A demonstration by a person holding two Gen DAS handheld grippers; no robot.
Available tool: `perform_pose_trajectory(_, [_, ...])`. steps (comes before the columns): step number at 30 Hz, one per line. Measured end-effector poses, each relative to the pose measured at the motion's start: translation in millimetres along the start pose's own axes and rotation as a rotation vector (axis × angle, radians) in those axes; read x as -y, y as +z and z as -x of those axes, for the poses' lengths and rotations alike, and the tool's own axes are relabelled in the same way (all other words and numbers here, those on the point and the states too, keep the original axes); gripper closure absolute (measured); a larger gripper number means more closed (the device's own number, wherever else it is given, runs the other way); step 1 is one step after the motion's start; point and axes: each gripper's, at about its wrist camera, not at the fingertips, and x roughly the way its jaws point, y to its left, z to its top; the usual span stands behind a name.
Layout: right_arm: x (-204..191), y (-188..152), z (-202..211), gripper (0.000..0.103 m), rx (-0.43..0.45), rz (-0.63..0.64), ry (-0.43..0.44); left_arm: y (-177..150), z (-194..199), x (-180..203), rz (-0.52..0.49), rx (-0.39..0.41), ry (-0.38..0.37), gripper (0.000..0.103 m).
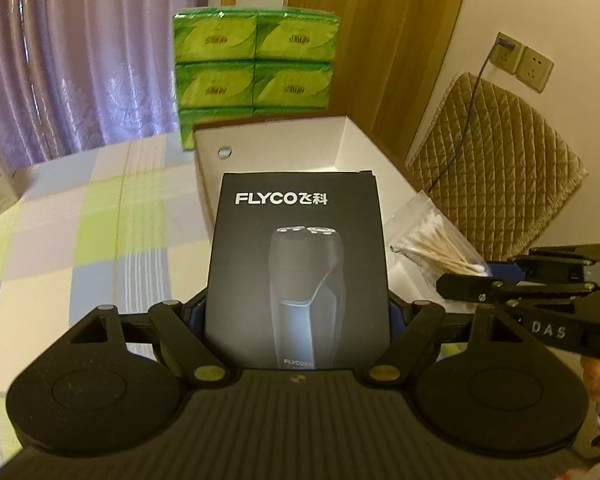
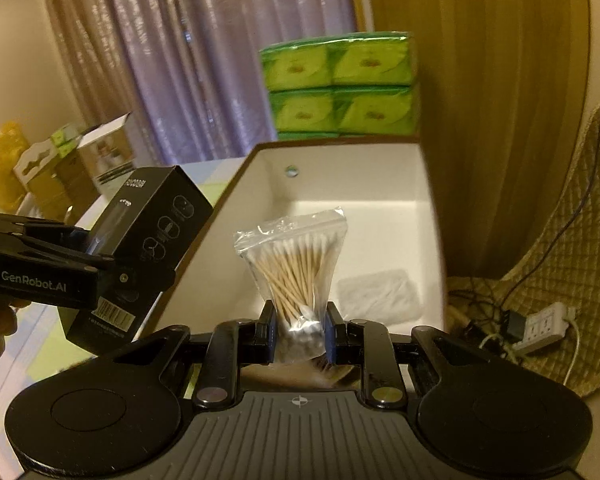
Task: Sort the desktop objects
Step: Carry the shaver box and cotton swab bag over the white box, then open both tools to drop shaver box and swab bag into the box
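**Both claws loaded, bin dead ahead**

Over the table: left gripper clamps the razor box upright, short of the bin. Right gripper pinches the swab bag, already past the rim, so nearer.

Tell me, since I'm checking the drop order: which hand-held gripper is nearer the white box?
Right. The right hand-held gripper holds the cotton swab bag over the white box; the left hand-held gripper, holding the shaver box, is just short of it.

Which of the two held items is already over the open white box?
The bag of cotton swabs, pinched in the right gripper, hangs over the white box. The black shaver box in the left gripper sits nearer than the box's front wall.
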Motion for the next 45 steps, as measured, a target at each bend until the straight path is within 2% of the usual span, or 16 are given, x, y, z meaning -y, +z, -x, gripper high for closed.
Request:
perform_pose_trajectory(9, [30.0,42.5,-44.1,0.083,0.000,-0.036,-0.055,49.3,-62.6,-1.0,0.008,-0.033,0.026,0.027])
perform_pose_trajectory(19, [47.0,65.7,-103.5,0.083,-0.051,-0.054,-0.123,86.4,-131.1,-10.9,0.006,-0.091,0.097,0.027])
perform_pose_trajectory(25, [56.6,67.9,-127.2,0.083,-0.090,-0.069,-0.162,93.4,-169.9,-14.0,0.001,-0.141,0.121,0.027])
perform_pose_trajectory(32, [62.4,66.7,-143.7,0.083,-0.112,-0.048,-0.185,91.2,-205.1,-13.9,-0.052,-0.187,0.157,0.027])
perform_pose_trajectory(40, [58.5,68.1,-151.8,0.083,-0.109,0.011,-0.213,93.9,-224.1,-8.3,-0.125,-0.172,0.208,0.027])
perform_pose_trajectory(45, [57.8,69.3,-153.7,0.083,-0.107,0.022,-0.217,98.5,-226.7,-12.0,-0.109,-0.157,0.201,0.026])
